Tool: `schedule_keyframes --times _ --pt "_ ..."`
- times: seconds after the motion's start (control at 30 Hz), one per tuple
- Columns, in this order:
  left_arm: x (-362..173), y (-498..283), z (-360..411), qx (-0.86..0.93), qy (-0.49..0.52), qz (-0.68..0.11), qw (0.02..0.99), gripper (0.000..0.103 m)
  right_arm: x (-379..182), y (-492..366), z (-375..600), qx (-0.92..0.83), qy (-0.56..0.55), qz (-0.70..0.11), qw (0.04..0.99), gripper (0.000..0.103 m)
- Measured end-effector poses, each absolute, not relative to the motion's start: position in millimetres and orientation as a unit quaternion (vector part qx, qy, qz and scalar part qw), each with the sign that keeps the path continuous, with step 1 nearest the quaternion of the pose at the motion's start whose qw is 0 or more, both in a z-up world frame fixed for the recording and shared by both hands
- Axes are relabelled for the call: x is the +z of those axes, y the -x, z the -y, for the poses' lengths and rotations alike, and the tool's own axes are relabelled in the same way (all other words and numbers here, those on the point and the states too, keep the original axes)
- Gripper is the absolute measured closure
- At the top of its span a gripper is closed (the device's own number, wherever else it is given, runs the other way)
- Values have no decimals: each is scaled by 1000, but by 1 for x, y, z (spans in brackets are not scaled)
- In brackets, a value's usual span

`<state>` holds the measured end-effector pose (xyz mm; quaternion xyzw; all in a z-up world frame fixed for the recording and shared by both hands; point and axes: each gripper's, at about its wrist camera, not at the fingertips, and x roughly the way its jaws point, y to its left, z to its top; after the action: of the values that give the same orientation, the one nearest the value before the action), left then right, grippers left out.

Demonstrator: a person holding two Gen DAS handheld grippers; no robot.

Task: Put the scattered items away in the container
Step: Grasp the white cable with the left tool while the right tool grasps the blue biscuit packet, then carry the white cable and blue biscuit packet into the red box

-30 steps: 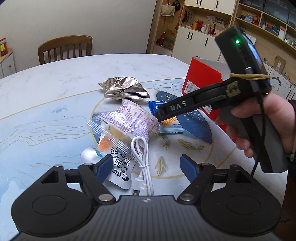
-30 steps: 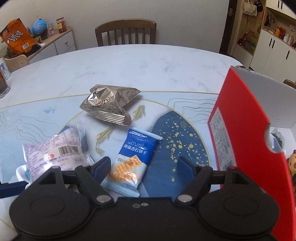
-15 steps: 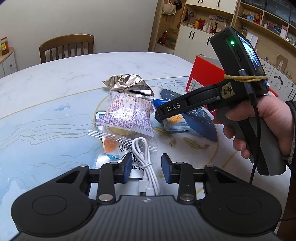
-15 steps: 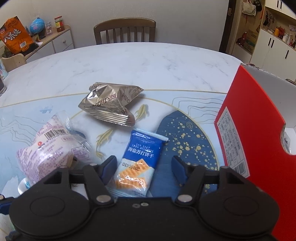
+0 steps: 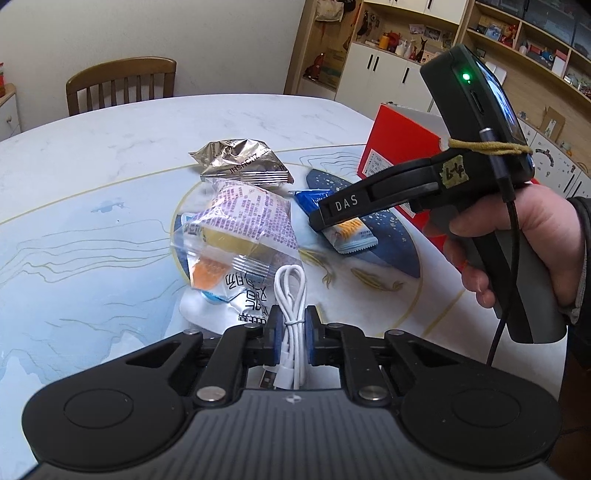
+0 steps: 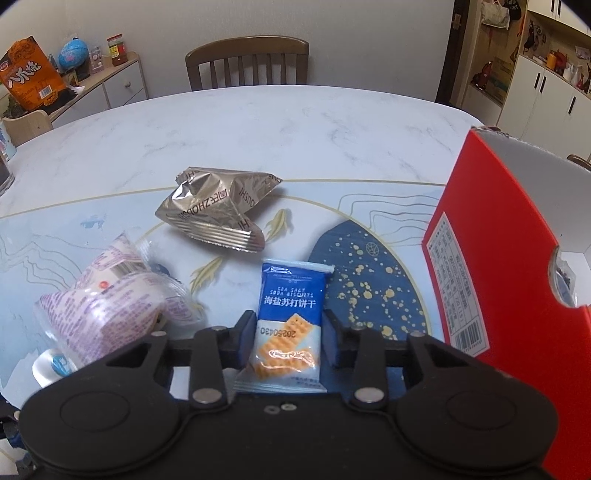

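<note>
Left tongs (image 5: pixel 292 328) are closing, pinching the limp, light coiled white USB cable (image 5: pixel 291 295) at its tie. Right tongs (image 6: pixel 289 338) are closing around the slippery, crushable blue sea-salt biscuit packet (image 6: pixel 290 321), pads not quite touching it yet; I'd say mid-packet is the best hold.

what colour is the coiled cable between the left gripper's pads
White. The coiled cable shows best in the left wrist view, pinched between the blue pads.

A wooden chair (image 6: pixel 246 61) stands behind the marble table (image 6: pixel 258 125); an orange snack bag (image 6: pixel 31 74) (upright) tops a side cabinet (image 6: pixel 110 86).

wall (image 6: pixel 332 22): plain white | wooden chair (image 6: pixel 246 61): behind marble table (image 6: pixel 258 125) | shelves (image 5: pixel 524 44): cluttered, right | low drawer cabinet (image 6: pixel 110 85): left
</note>
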<state>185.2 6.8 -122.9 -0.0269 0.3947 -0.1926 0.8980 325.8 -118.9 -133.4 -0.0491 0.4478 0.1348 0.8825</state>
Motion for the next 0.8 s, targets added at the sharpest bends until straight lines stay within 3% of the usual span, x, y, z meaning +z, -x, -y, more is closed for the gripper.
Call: schedule_keyframes --times 0.8 --pt "-99 -171 2 -197 22 -387 900 92 -97 -273 151 149 34 -441 885 67"
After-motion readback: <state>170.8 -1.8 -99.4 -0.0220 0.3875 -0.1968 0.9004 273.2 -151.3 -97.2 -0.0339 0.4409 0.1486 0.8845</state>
